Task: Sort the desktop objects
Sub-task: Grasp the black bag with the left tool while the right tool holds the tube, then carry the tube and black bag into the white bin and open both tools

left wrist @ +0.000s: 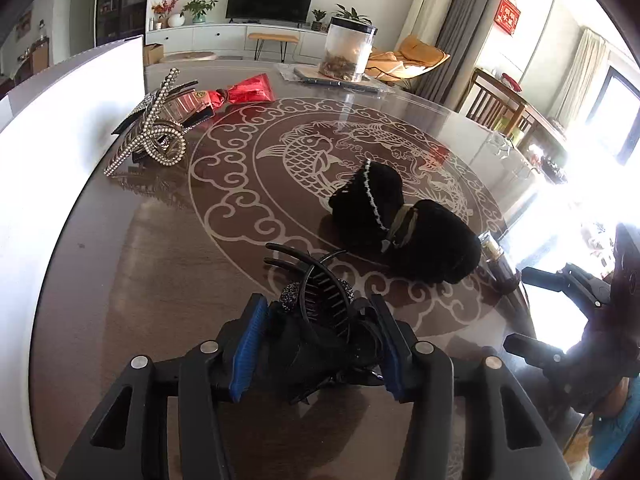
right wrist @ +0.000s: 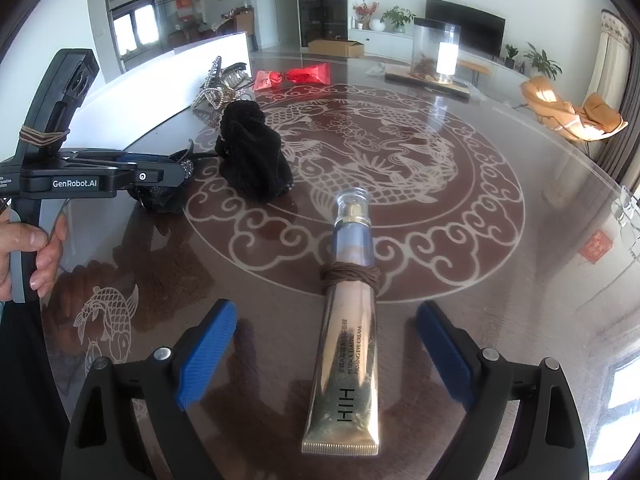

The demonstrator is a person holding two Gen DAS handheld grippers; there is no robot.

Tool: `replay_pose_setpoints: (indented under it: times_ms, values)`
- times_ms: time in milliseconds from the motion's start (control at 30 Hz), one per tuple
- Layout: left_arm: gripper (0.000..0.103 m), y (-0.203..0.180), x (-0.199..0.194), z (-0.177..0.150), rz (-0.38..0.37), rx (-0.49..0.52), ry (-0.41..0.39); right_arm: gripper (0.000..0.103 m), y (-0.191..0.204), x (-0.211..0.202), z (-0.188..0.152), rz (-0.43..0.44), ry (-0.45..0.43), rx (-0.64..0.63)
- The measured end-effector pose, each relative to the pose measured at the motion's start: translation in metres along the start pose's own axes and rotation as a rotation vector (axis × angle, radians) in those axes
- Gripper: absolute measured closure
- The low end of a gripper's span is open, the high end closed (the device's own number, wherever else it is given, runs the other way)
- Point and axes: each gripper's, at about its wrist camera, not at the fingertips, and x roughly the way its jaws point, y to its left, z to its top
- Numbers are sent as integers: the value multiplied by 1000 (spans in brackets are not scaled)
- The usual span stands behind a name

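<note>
Between open right gripper [right wrist: 320,354] pads, eye-cream tube [right wrist: 346,344] points cap-away.

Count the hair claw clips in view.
3: black rhinestone plastic claw clip in the left tongs; pearl-studded clip and clear clip piled by the white board. Others may hide.

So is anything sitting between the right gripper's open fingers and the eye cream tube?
Nothing visible. The eye cream tube lies flat on the table between the right gripper's open pads, with clear gaps either side.
</note>
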Motion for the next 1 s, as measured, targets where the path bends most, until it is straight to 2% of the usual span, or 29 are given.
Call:
replay_pose_setpoints:
  times_ms: [33, 100, 267, 333, 500, 567, 633, 667, 700, 733, 833, 900, 1000]
  values:
    - [28, 5, -3, -1, -10, -31, -5, 11, -1, -1, 0, 3, -3, 2]
    - [22, 11, -4, -1, -10, -73, -12, 11, -2, -1, 0, 9, -9, 6]
    - [19, 2, -5, -9, 28, -62, -22, 11, -3, -1, 0, 24, -9, 9]
    - [12, -6, -1, -9, 61, -33, -21, 11, -2, 0, 0, 28, -5, 8]
    - [10, -32, 13, -12, 229, 89, 24, 11, -1, 2, 0, 21, 9, 5]
    - [16, -35, 12, -15, 231, 106, 20, 10, -3, 2, -1, 32, 9, 10]
    - [37, -37, 5, -19, 226, 125, 3, 10, -5, 2, 1, 45, 14, 7]
    - [43, -38, 2, -22, 224, 136, 1, 10, -4, 3, 2, 39, 28, -1]
    - [56, -39, -1, -23, 219, 142, 3, 10, -4, 5, 4, 35, 42, -7]
    - [65, -40, -3, -23, 215, 146, 10, 13, -4, 5, 5, 29, 56, -15]
    - [68, -39, -13, -30, 179, 128, 21, 76, -3, 1, 12, 6, 85, -58]
    - [68, -37, -24, -31, 147, 104, -2, 77, -6, -3, 16, 10, 106, -54]
    - [68, -39, -55, -34, 103, 79, -74, 77, -11, -22, 21, 11, 76, -38]
